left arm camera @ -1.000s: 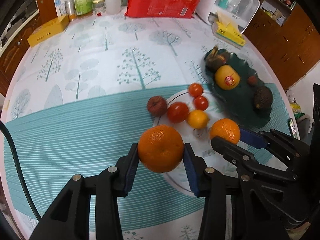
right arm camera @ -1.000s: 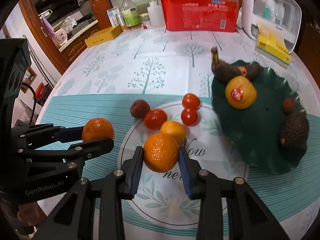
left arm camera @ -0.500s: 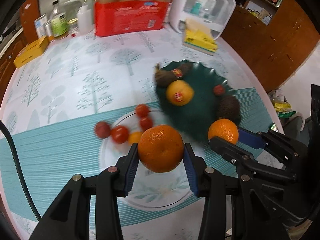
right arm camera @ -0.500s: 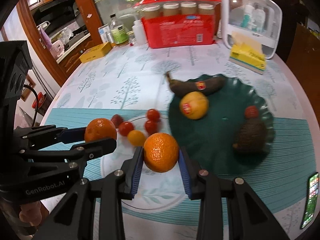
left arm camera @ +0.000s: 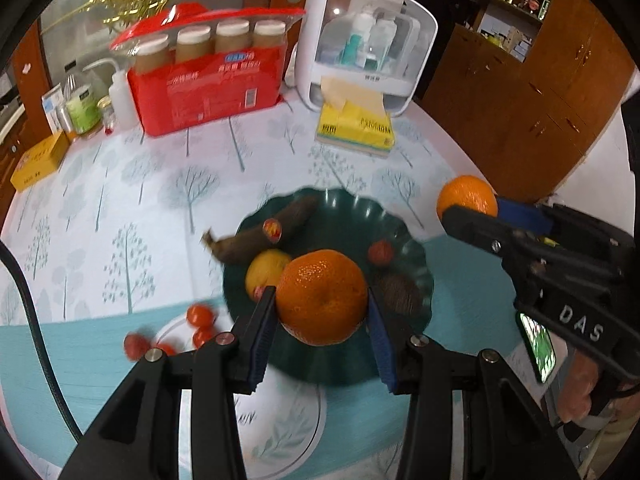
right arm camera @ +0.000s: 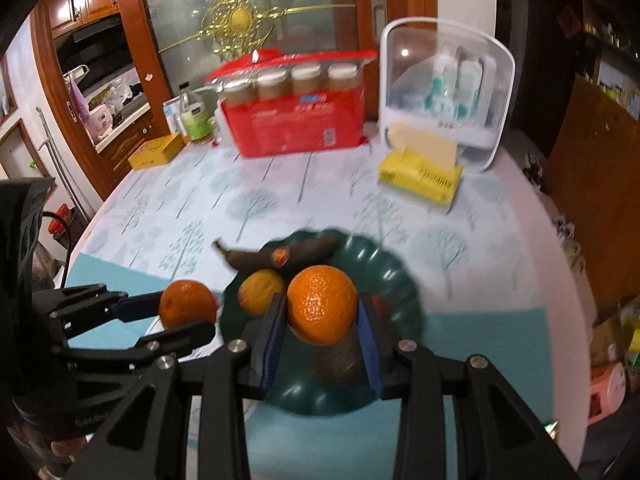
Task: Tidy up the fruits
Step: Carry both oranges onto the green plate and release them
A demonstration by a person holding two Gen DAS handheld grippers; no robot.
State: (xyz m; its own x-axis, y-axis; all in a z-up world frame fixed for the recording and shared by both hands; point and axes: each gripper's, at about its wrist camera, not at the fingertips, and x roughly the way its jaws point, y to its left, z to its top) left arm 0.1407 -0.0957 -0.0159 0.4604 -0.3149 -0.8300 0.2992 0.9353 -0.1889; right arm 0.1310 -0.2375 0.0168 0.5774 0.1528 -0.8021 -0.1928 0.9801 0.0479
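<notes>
The left gripper [left arm camera: 322, 334] clenches one orange [left arm camera: 322, 297]; the right gripper [right arm camera: 322, 338] clenches another orange [right arm camera: 322, 303], the green dish [right arm camera: 394, 276] at its twelve o'clock

two oranges [left arm camera: 322, 298], one banana [left arm camera: 260, 236], four jars [left arm camera: 210, 42]

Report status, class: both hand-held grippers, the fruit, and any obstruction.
Left hand-held gripper and right hand-held gripper each clamp an orange above the green plate. Banana, yellow fruit already there. Nothing blocking.
</notes>
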